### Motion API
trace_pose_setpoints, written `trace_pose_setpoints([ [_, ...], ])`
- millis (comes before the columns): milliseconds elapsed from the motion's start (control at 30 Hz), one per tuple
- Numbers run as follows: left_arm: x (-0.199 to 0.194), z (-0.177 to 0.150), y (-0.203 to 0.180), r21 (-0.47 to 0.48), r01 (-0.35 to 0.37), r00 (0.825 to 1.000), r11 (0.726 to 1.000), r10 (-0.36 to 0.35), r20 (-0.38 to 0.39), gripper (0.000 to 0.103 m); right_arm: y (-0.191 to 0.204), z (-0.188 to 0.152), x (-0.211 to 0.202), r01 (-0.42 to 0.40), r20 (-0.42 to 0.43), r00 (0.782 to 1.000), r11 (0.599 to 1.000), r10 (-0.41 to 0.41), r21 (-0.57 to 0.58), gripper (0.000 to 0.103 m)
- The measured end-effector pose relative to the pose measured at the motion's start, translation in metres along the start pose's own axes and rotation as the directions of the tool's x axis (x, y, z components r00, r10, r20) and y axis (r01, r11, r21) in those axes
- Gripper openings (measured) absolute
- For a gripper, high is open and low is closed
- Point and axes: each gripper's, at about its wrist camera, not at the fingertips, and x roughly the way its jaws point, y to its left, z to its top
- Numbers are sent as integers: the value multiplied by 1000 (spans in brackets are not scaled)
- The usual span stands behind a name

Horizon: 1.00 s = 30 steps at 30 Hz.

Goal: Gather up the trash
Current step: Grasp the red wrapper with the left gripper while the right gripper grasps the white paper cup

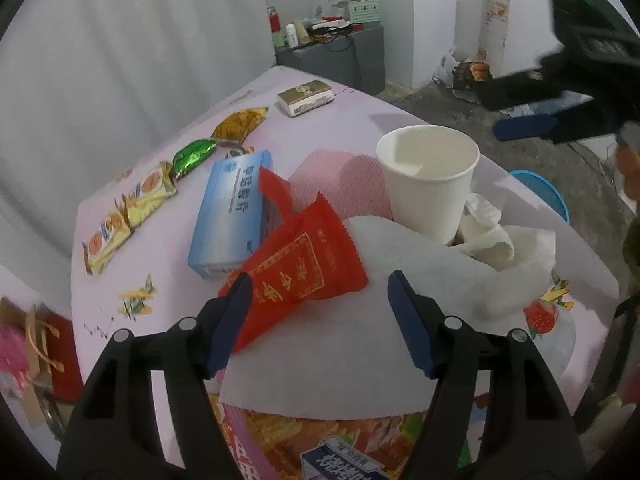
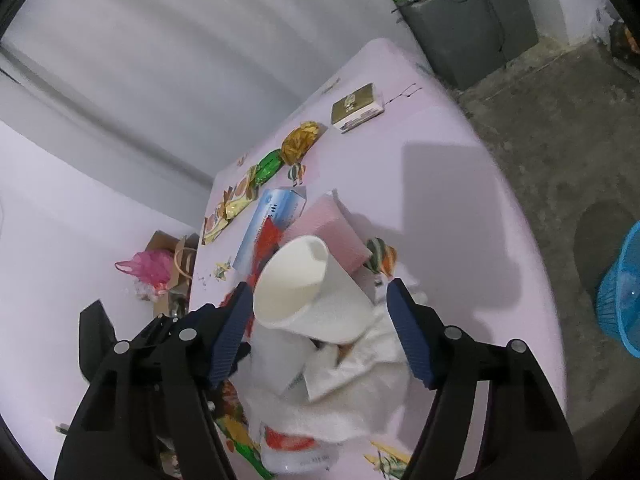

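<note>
Nearest the left wrist camera, a printed snack bag (image 1: 320,448) lies at the near edge of the pink table (image 1: 352,112), partly under a white paper sheet (image 1: 320,360); the left gripper (image 1: 320,304) stands over that sheet with its jaws apart, nothing pressed between the blue pads, though the near end of a red wrapper (image 1: 300,272) lies by its left-hand pad; the wrapper leans against a blue box (image 1: 232,220) further in; beside it to the right stands a white paper cup (image 1: 430,176), upright and empty, with crumpled white tissue (image 1: 492,236) at its base and a pink sheet (image 1: 340,180) behind; along the left edge of the table lie yellow biscuit packets (image 1: 128,216), a green foil wrapper (image 1: 192,156) and a gold foil wrapper (image 1: 240,122); a gold box (image 1: 306,96) sits near the far corner.

From the right wrist camera, the right gripper (image 2: 320,308) brackets the cup (image 2: 308,292) with its jaws spread; the left-hand pad seems to touch the rim, the right-hand pad stands clear, so nothing is clamped; tissue (image 2: 360,360) lies under the cup; off the right edge of the table, on the grey floor (image 2: 560,140), stands a blue basket (image 2: 620,292).
</note>
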Motion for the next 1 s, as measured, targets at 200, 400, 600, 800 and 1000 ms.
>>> trace_pose_setpoints([
  [200, 3, 3, 7, -42, 56, 998, 998, -56, -13, 50, 1, 10, 27, 13, -48, 999, 1000, -12, 20, 60],
  [400, 12, -2, 18, -118, 113, 992, 987, -118, -38, 23, 0, 6, 41, 5, -86, 996, 1000, -3, 28, 44],
  [600, 14, -8, 25, -148, 137, 990, 980, -141, -17, 4, 0, 4, 41, -2, -90, 996, 1000, 4, 27, 25],
  [800, 5, -7, 29, -137, 130, 992, 982, -129, 17, 0, 3, 3, 38, -4, -82, 997, 1000, 6, 19, 17],
  [1000, 9, -6, 22, -24, 51, 998, 998, -52, -38, 31, 3, 3, 39, 0, -85, 996, 1000, 1, 18, 17],
])
